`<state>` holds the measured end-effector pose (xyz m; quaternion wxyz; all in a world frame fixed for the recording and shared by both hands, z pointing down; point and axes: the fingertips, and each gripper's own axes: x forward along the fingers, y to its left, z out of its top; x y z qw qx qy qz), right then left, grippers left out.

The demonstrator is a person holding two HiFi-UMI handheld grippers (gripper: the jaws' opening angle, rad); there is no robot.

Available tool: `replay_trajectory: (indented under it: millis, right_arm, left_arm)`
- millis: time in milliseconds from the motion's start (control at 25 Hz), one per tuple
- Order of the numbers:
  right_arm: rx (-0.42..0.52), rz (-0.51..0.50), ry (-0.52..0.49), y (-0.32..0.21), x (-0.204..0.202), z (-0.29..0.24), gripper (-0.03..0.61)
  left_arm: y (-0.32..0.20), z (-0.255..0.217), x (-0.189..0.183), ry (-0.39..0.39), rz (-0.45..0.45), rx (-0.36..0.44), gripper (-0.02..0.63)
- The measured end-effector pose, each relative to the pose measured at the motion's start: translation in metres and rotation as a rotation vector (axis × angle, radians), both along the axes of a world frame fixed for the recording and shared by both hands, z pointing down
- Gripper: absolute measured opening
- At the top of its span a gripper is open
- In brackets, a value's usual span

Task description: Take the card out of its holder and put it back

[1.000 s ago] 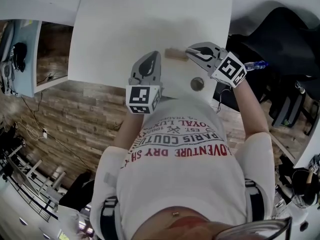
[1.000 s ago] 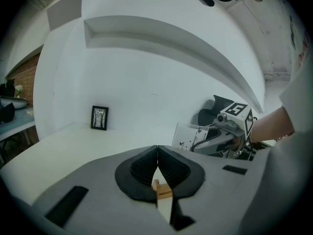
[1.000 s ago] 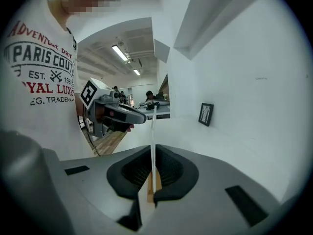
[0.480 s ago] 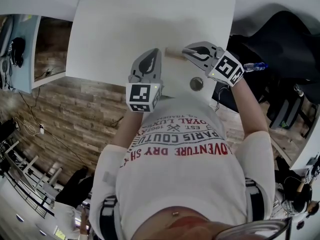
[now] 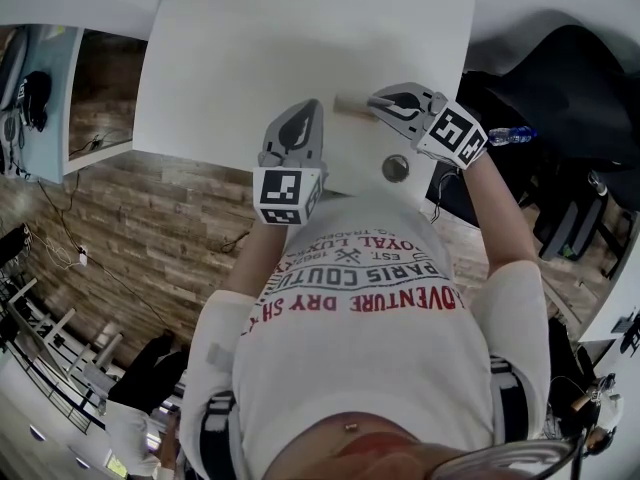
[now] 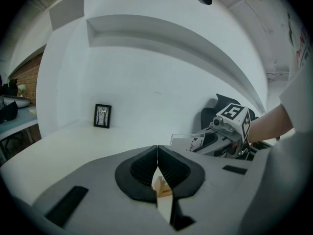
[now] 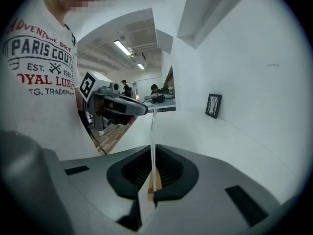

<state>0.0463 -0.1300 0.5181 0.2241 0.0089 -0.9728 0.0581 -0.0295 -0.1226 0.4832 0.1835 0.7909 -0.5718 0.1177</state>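
Observation:
A tan wooden holder (image 5: 350,106) lies on the white table (image 5: 300,38) between my two grippers. My right gripper (image 5: 378,101) is shut on a thin pale card (image 7: 151,131), which runs edge-on out past its tips. In the left gripper view the same card (image 6: 188,142) stands broadside, with the right gripper (image 6: 208,141) pinching its right edge. The card's lower edge is hidden, so I cannot tell whether it sits in the slot. My left gripper (image 5: 310,108) has its jaws shut tip to tip at the holder's left end. Wood of the holder (image 6: 161,187) shows through the slit beneath them.
A small black-framed picture (image 6: 102,115) leans against the wall at the back of the table. A round cable hole (image 5: 395,168) sits near the front edge, close to my body. Off the table's right side are a dark chair (image 5: 560,78) and a bottle (image 5: 512,130).
Both grippers, the card and the holder stay where they were. Only the head view shifts slightly.

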Motion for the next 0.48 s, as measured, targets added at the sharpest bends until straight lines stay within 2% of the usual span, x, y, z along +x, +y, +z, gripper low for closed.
replay_trajectory:
  millis: [480]
  right_arm:
    - [-0.046, 0.028, 0.028, 0.001, 0.006, 0.038, 0.035]
  left_arm:
    - [-0.002, -0.005, 0.005, -0.005, 0.004, 0.011, 0.025]
